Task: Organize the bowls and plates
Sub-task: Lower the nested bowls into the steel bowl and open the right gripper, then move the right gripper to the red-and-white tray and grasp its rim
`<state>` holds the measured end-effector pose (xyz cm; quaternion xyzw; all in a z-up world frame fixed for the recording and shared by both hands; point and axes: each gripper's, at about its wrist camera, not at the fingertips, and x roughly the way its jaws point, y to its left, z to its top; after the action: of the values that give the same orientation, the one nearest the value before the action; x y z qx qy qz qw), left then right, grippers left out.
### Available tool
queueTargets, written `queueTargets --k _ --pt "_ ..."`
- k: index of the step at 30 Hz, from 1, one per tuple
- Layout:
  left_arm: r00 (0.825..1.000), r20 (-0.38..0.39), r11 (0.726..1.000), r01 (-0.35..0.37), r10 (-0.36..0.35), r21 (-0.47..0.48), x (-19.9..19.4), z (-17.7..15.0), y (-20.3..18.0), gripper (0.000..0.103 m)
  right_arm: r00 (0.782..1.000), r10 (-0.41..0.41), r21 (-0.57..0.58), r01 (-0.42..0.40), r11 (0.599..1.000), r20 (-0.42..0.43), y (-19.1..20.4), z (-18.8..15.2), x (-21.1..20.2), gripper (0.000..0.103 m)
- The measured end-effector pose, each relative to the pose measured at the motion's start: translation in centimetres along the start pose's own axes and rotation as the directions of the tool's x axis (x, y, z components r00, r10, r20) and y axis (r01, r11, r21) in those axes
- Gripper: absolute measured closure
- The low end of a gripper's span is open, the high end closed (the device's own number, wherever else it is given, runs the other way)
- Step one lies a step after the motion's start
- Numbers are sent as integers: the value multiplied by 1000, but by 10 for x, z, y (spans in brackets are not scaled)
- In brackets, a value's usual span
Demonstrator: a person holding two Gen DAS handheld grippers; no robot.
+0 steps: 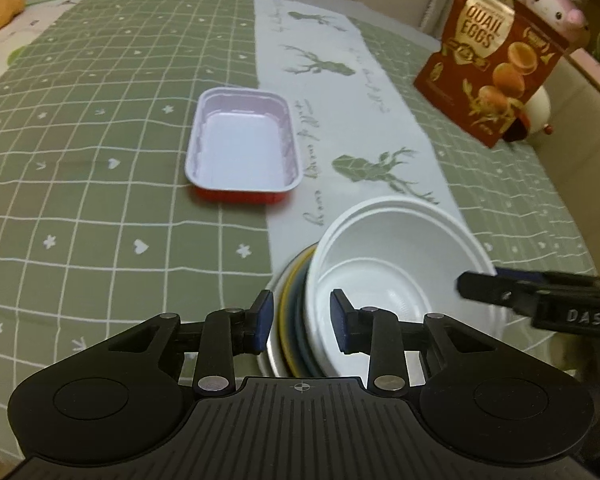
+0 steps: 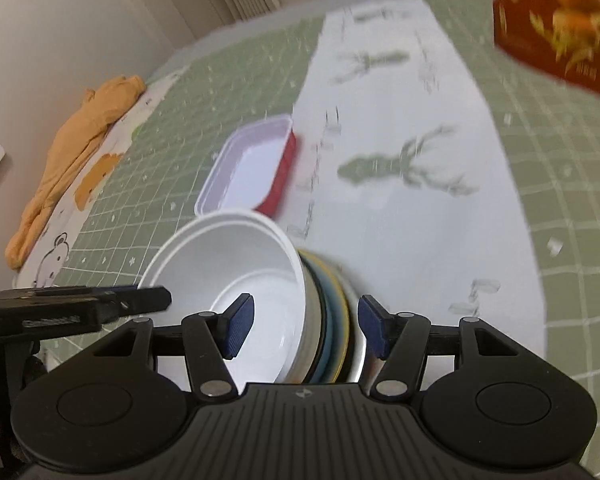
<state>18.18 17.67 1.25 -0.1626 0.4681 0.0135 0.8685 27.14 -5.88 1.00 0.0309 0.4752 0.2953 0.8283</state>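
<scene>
A white bowl (image 1: 392, 248) sits on a small stack of plates (image 1: 288, 308) with silver, yellow and teal rims. My left gripper (image 1: 303, 322) is shut on the stack's near edge, one blue pad outside the plates and the other inside the bowl. In the right wrist view the bowl (image 2: 228, 248) and plates (image 2: 332, 308) sit between the pads of my right gripper (image 2: 306, 326), which is shut on the opposite edge. Each gripper shows in the other's view as a black finger (image 1: 484, 288) (image 2: 140, 298) at the bowl's rim. A red tray with a white inside (image 1: 244, 148) (image 2: 252, 164) lies beyond, empty.
A green checked cloth (image 1: 80, 120) with a white deer-print runner (image 1: 340, 100) covers the surface. A red quail-egg bag (image 1: 492, 64) (image 2: 556, 20) stands at the far right, a plush toy (image 1: 552, 0) behind it. Orange fabric (image 2: 80, 152) lies at the far left edge.
</scene>
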Motion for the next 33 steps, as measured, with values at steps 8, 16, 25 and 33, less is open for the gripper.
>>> queueTargets --k 8,16,25,33 --pt "1000 -4 1000 -4 4 15 -2 -5 -4 70 996 -93 -26 93 995 0 -6 -7 10 60" --pt "1000 7 1000 5 -5 9 -2 -5 -5 70 996 -86 -21 86 996 -6 -11 -13 12 60" --pt "998 61 999 13 -15 34 -12 -1 -7 73 997 -78 -56 78 995 5 1 -7 0 60" --pt "980 100 984 178 -174 -30 -16 27 13 73 994 -88 -174 99 980 67 43 36 -23 53"
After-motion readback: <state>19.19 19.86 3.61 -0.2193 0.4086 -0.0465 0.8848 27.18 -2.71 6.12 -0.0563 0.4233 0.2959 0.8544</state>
